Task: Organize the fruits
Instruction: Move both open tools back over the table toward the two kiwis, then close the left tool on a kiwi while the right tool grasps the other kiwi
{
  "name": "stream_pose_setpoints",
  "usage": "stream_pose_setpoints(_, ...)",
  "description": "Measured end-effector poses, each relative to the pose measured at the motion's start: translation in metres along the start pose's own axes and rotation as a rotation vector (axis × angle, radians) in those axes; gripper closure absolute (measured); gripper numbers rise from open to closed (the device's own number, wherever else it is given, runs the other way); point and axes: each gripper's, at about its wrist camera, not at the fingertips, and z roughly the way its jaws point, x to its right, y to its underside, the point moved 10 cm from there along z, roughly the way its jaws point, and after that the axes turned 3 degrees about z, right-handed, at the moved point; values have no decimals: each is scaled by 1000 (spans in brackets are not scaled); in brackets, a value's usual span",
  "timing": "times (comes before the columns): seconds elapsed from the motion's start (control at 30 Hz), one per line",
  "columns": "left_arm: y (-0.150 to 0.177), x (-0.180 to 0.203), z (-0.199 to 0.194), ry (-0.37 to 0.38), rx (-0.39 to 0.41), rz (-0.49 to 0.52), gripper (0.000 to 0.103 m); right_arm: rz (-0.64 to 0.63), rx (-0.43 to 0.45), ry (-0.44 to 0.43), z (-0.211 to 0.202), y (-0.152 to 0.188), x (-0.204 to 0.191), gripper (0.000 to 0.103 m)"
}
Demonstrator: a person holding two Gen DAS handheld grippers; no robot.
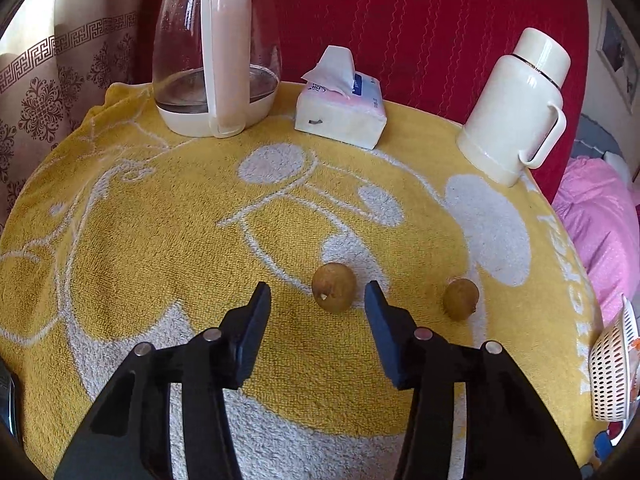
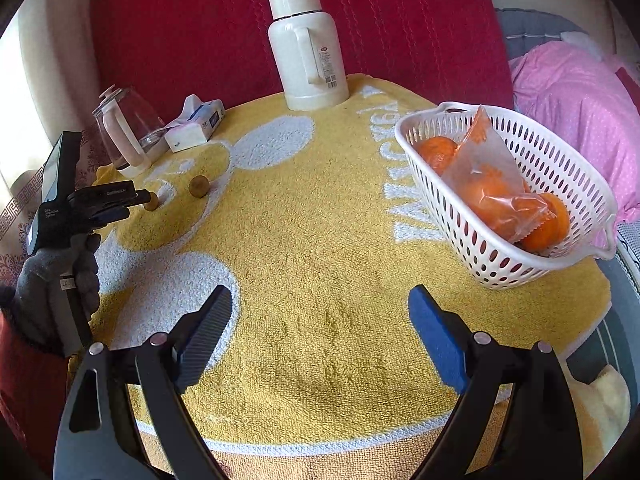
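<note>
Right wrist view shows oranges already in the white basket (image 2: pixel 500 216). Two small brown fruits (image 1: pixel 334 286) (image 1: pixel 461 298) remain on the yellow towel (image 1: pixel 160 220). Left gripper (image 1: pixel 318 306), partly narrowed, holds nothing; right gripper (image 2: pixel 320 320) gapes wide, empty.

Yellow towel (image 1: pixel 160 240) is sporting a white cartoon outline pattern and white lettering. Two little fruits (image 1: pixel 334 287) are looking brownish-green. White perforated basket (image 2: pixel 560 184) is showing bright orange fruit (image 2: pixel 436 152) inside. Cream flask (image 1: pixel 516 108), pale pink kettle handle (image 1: pixel 230 52), deep red quilted backdrop (image 1: pixel 420 20), dotted pink bedding (image 2: pixel 572 92) glowing behind.
</note>
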Motion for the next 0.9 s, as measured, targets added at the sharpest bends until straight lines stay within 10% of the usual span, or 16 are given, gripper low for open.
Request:
stream_pose_setpoints(0.13,3,4,15,39,-15,-1,77,-4,-8,8,3,0,0,11)
stream_pose_setpoints(0.9,-9,2,-35,56,150,7,77,-180,-41,-75,73,-58,-103,12)
